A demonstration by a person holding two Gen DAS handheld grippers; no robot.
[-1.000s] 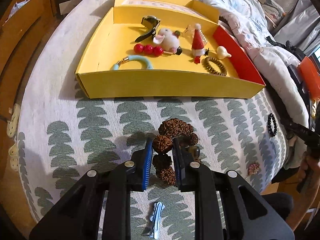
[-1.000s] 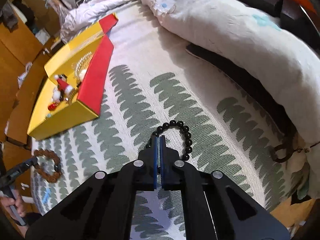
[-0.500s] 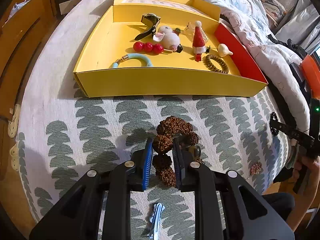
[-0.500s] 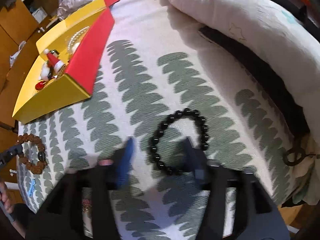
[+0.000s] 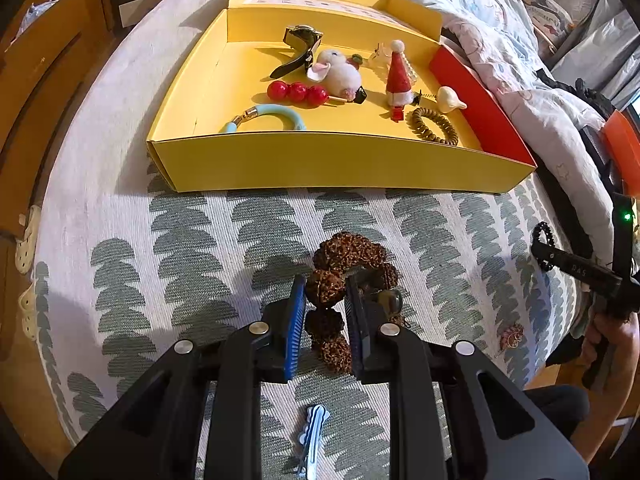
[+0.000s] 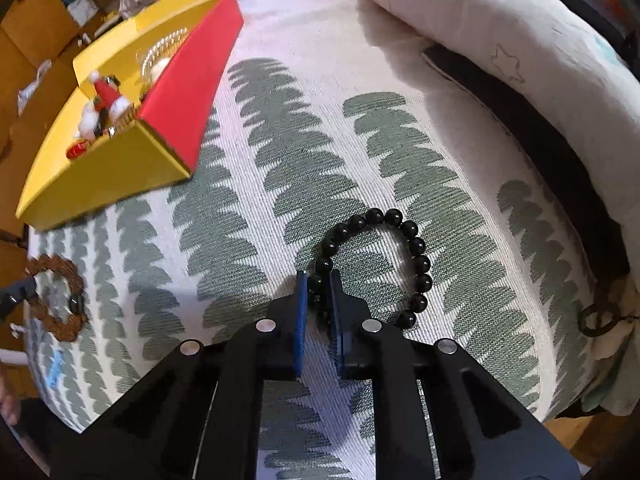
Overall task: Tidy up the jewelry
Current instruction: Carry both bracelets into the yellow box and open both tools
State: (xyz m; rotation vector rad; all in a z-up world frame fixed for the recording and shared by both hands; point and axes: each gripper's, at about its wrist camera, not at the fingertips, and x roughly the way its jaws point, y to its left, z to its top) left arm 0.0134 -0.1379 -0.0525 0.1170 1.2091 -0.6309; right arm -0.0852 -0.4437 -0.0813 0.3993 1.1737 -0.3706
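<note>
Leaf-patterned bedspread [image 5: 200, 240] beside what looks like wooden cabinets [image 5: 36, 80].

A bracelet of rough brown seeds [image 5: 348, 256] lies on the patterned bedspread [image 5: 200, 240], near the yellow box [image 5: 320, 160] of trinkets — well apart, a black bead bracelet [image 6: 384, 256] lies flat in a loop.

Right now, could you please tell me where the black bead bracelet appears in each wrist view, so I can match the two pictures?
Left wrist view: the black bead bracelet shows small at the far right edge, at the tip of the right gripper.
Right wrist view: it lies at centre on the patterned bedspread, one side pinched in the jaws.
Shared landmark: the yellow box, upper centre in the left view, upper left in the right.
</note>
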